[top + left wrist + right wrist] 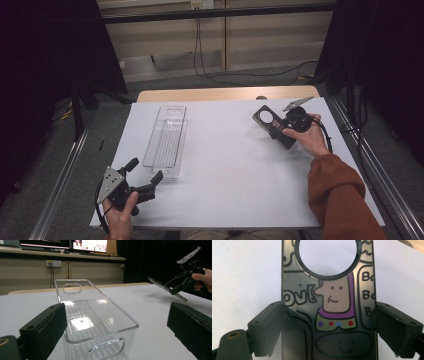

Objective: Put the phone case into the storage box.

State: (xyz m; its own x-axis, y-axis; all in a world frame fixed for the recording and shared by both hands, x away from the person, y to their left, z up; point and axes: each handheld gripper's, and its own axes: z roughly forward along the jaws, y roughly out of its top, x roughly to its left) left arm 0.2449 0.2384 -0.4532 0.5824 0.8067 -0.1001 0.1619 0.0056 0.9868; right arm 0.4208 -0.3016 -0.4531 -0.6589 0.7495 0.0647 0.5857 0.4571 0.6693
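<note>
Nearest the person, at the front left corner of the white table (240,165), the left claw (145,176) rested in the left hand (120,220) with its jaws spread wide and nothing between them; in the left gripper view those jaws stood either side of the near end of the clear plastic bin (92,320) without touching it. The bin (167,140) lay lengthwise on the table's left half, its near end just beyond the left claw, and it looked empty. Farther off, on the right side toward the back edge, the right hand (312,140) held the right claw (280,131) closed on a flat dark tag (272,125) with a round hole at its far end. In the right gripper view the tag (329,310), printed with cartoon figures, sat squarely between the two jaws, which pressed on its long edges. From the left gripper view the tag (166,288) appeared lifted off the table and tilted. Judging from this, the pick-up seemed done, while carrying the tag across and setting it into the bin was probably left, the two being well apart.
</note>
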